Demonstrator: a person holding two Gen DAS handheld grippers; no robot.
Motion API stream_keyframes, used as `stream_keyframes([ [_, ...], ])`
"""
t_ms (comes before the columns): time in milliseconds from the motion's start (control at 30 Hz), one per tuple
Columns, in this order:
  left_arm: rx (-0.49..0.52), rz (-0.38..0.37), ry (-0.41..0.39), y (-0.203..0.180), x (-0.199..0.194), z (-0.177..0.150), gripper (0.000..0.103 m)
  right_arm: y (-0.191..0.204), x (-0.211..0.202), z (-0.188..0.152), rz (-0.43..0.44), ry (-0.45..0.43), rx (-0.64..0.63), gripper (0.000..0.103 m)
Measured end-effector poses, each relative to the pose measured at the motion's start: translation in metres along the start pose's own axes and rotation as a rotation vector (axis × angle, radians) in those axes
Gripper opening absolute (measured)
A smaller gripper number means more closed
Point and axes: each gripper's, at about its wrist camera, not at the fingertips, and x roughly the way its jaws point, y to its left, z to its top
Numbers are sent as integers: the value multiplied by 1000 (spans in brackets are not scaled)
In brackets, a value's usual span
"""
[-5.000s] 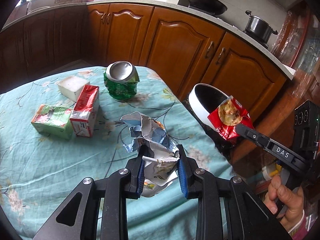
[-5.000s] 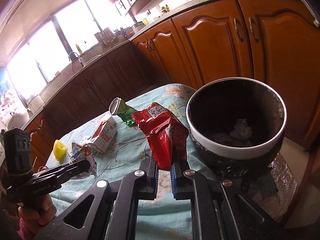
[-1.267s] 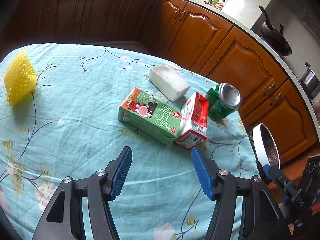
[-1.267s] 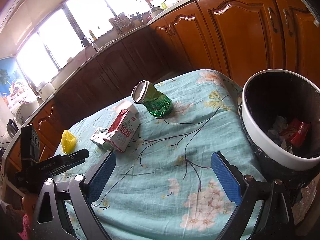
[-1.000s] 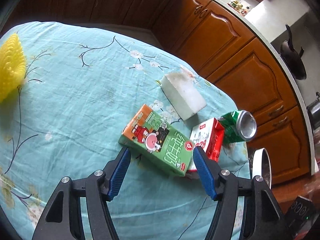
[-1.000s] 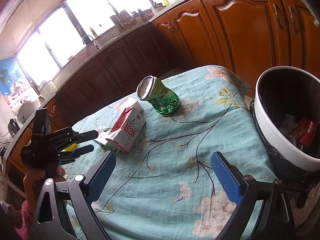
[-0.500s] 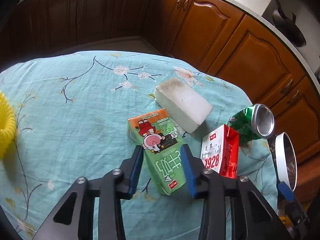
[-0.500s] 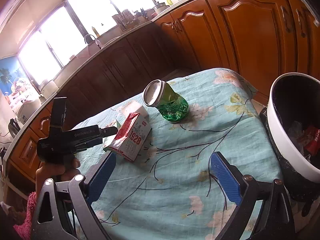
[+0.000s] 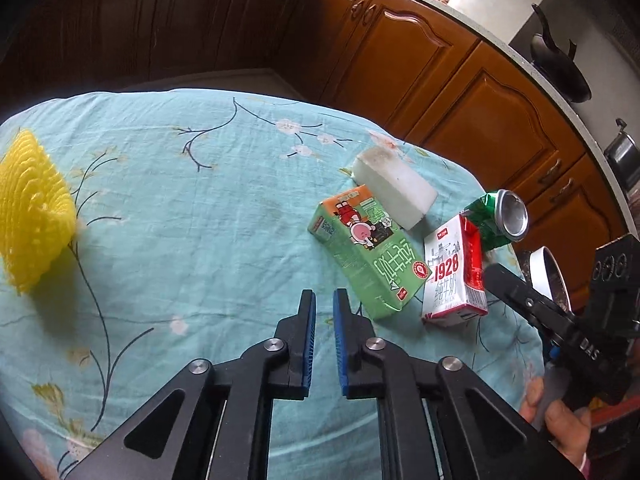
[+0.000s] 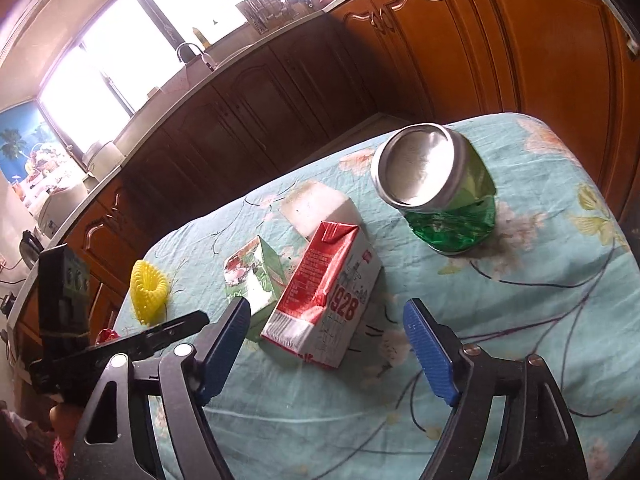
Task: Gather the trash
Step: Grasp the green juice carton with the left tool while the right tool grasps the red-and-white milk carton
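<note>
A green milk carton [image 9: 368, 248] lies flat on the teal tablecloth, just right of my left gripper [image 9: 324, 300]. The left jaws are closing to a narrow gap with nothing between them. A red-and-white carton [image 10: 328, 292] lies between the fingertips of my right gripper [image 10: 326, 312]. Its jaws are closing too, and the pads stand clear of the carton. Behind it are a crushed green can [image 10: 440, 188], a white foam block [image 10: 320, 208] and the green milk carton [image 10: 252, 280]. A yellow foam net [image 9: 32, 216] sits far left.
The white rim of the trash bin [image 9: 554, 272] shows past the table's right edge, behind the right gripper's finger [image 9: 516, 292] and a hand [image 9: 560, 420]. Wooden kitchen cabinets [image 9: 460, 92] run behind the table. The left gripper's finger [image 10: 160, 332] reaches in from the left.
The left jaws have narrowed sharply; the green carton, between them half a second ago, now lies to their right. My right gripper has come up to the red-and-white carton and narrowed.
</note>
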Motion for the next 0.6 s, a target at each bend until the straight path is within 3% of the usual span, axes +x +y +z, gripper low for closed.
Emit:
stream_keyframes([
  [67, -18, -6, -19, 0, -7, -2, 37, 4, 13, 5, -19, 13, -4, 72],
  [100, -17, -5, -29, -1, -10, -4, 40, 6, 17, 7, -26, 20, -6, 69],
  [167, -20, 6, -44, -5, -13, -4, 56, 5, 25, 7, -36, 48, -9, 46],
  [267, -29, 6, -55, -12, -14, -3, 71, 2, 14, 3, -29, 21, -15, 36],
  [433, -36, 23, -40, -29, 2, 5, 80, -13, -24, -5, -25, -9, -8, 32],
  [600, -33, 122, -14, -50, 32, 15, 81, -37, -55, -15, -79, -27, -11, 32],
])
